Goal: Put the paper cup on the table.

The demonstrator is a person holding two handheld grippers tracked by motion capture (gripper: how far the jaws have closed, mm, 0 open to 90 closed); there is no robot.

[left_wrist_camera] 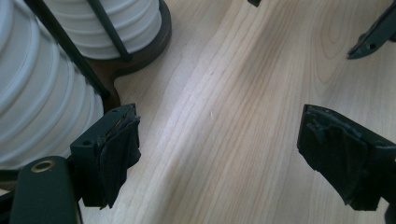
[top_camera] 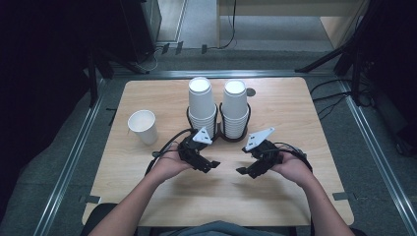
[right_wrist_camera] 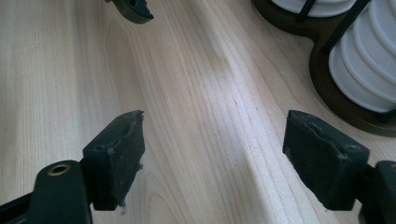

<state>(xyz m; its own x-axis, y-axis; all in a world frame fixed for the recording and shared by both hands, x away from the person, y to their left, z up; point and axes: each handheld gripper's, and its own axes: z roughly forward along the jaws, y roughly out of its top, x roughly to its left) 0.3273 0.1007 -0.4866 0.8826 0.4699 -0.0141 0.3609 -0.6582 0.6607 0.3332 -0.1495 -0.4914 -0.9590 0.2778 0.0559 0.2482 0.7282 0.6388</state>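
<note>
Seen from above, two hand-held grippers hover low over a pale wooden table (top_camera: 295,196), both with jaws spread wide and nothing between them. The left gripper (top_camera: 210,166) sits at centre frame, the right gripper (top_camera: 244,171) just beside it. Directly above them in the frame stands a dark two-ring holder (top_camera: 219,129) with two upright cup stacks (top_camera: 202,104), mouths down, long axes vertical. A single cup (top_camera: 143,126) stands mouth-up at left, nearer the left gripper.

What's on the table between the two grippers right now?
Nothing: between the left gripper and right gripper the high view shows bare wooden table.
</note>
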